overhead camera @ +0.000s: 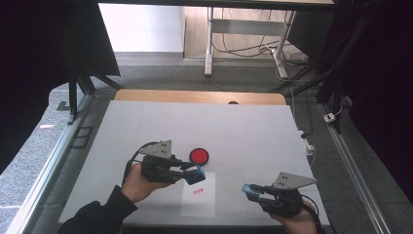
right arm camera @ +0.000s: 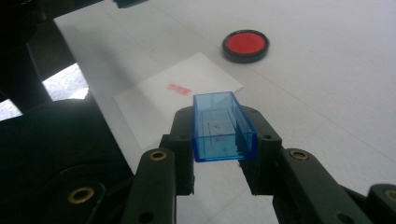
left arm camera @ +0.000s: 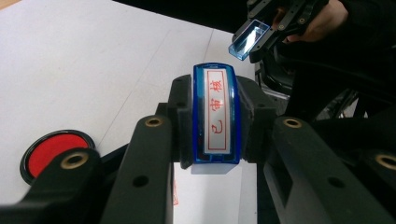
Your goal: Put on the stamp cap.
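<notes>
Left claw (overhead camera: 197,174) clamps a blue plastic rectangular stamp (left arm camera: 216,114) by its long sides, above the white paper sheet (overhead camera: 198,204) on the surface. Right claw (right arm camera: 219,140) grips its hollow translucent blue cap (right arm camera: 221,127), off to the sheet's right. Both look light, rigid, slick; flat sides seem safest.

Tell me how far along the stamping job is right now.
Done, by the look of it: the paper already carries a red imprint. In hand: the left gripper is shut on the blue stamp, held above the table, while the right gripper is shut on its clear blue cap. Probably left: fitting the cap back on the stamp. The red ink pad lies open beside the paper.
</notes>
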### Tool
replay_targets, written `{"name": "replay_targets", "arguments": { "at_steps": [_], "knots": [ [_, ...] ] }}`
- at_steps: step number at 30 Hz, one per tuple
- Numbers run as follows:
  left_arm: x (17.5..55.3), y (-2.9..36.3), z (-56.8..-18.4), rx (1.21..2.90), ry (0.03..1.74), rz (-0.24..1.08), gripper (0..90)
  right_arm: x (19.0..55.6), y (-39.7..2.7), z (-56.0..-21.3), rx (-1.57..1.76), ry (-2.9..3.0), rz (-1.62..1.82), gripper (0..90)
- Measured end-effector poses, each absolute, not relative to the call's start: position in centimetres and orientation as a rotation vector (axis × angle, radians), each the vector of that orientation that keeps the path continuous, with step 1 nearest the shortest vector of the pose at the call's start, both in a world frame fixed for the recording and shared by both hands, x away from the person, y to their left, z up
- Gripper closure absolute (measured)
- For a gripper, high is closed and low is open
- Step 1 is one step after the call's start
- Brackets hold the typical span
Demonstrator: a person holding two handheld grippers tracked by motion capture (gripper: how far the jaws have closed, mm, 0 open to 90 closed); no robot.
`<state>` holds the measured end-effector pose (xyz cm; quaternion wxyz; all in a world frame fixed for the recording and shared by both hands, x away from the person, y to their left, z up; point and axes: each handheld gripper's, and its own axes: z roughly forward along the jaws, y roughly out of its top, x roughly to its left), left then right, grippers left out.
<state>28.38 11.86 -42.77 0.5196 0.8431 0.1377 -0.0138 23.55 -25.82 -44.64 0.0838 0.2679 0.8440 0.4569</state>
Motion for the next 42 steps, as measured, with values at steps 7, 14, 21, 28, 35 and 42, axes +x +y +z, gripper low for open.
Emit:
{"name": "replay_targets", "arguments": {
  "at_steps": [7,14,21,28,35,42],
  "knots": [
    [28.3,11.7,-42.8,2.032,0.300,-0.031,69.9,24.0,-24.3,-45.0,0.734,2.586,1.396,68.2],
    [28.3,11.7,-42.8,2.033,0.291,-0.049,69.9,24.5,-23.0,-45.1,0.721,2.620,1.445,68.2],
    [28.3,11.6,-43.0,2.037,0.282,-0.057,69.9,25.2,-21.8,-45.2,0.701,2.644,1.492,68.1],
    [28.4,11.7,-43.0,2.035,0.270,-0.056,69.8,25.9,-20.6,-45.5,0.680,2.680,1.550,68.1],
    [28.3,11.8,-42.9,2.026,0.241,-0.061,69.9,26.2,-19.1,-45.9,0.606,2.713,1.518,68.2],
    [28.2,11.8,-43.0,2.018,0.204,-0.068,69.9,26.5,-17.8,-46.2,0.543,2.743,1.553,68.2]
  ]
}}
